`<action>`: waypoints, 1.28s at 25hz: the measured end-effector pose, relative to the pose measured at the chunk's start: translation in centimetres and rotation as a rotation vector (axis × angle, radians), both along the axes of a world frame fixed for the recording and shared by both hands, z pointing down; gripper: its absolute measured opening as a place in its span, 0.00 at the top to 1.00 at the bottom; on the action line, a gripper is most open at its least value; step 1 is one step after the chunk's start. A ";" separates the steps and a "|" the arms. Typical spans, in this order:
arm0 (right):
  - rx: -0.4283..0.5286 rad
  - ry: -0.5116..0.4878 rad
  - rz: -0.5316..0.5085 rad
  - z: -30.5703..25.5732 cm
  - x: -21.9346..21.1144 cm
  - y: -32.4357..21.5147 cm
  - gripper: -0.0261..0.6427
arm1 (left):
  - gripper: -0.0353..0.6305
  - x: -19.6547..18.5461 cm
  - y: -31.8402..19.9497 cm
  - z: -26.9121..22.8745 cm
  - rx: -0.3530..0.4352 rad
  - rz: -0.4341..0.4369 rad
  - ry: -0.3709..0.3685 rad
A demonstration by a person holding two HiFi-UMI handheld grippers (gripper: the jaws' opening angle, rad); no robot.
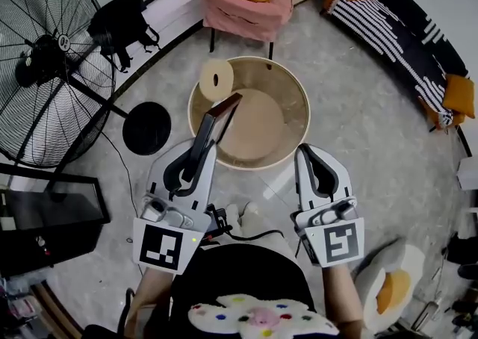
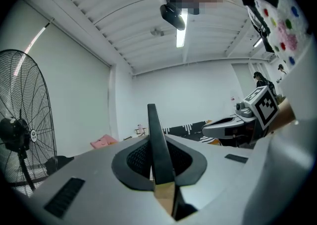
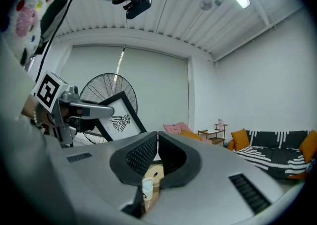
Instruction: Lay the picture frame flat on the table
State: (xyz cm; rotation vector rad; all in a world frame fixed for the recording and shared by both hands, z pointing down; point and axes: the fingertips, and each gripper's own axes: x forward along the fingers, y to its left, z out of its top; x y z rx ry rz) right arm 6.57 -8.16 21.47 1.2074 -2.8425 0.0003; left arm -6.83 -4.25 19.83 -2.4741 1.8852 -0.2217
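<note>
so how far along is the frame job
Done: the left tongs are clamped on the picture frame, which is off the table. In hand: the frame is held on edge, tilted, by the near side of the round table. Left: lower it and lay it flat on the tabletop. The right tongs are shut and empty.

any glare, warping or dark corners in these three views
Head view: strong fisheye, the sofa bends along the rim; light even. Left gripper view: the ceiling light blows out white, the picture frame edge close up looks fairly sharp. Right gripper view: black vignette in the corners, the fan clear.
</note>
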 end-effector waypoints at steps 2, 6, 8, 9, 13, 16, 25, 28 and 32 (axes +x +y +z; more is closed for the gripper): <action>-0.007 0.002 0.009 0.1 -0.1 -0.1 0.91 | 0.88 -0.3 -0.2 0.1 -0.001 0.004 0.007; -0.018 0.002 0.022 0.5 -0.1 -0.6 0.91 | 0.88 -0.4 -0.6 0.2 0.002 0.018 0.017; -0.026 0.003 0.025 0.7 -0.1 -0.8 0.91 | 0.88 -0.3 -0.6 0.4 0.001 0.025 0.017; -0.027 0.004 0.026 0.8 -0.1 -0.8 0.91 | 0.88 -0.3 -0.6 0.5 0.000 0.027 0.018; -0.030 0.017 0.014 0.9 -0.7 -0.9 0.91 | 0.88 -0.6 -0.5 0.7 -0.007 0.031 0.030; -0.059 0.035 -0.015 1.5 -1.1 -0.6 0.91 | 0.88 -0.6 -0.5 0.7 -0.008 0.040 0.053; -0.143 -0.107 -0.117 1.5 -4.0 0.0 0.90 | 0.88 -0.1 -0.5 0.4 0.016 0.103 0.099; -0.177 -0.120 -0.184 2.4 -4.7 0.3 0.78 | 0.88 0.5 -0.4 0.0 0.023 0.138 0.108; -0.242 -0.163 -0.221 3.3 -5.2 0.2 0.75 | 0.88 1.4 -0.2 -0.8 0.042 0.187 0.132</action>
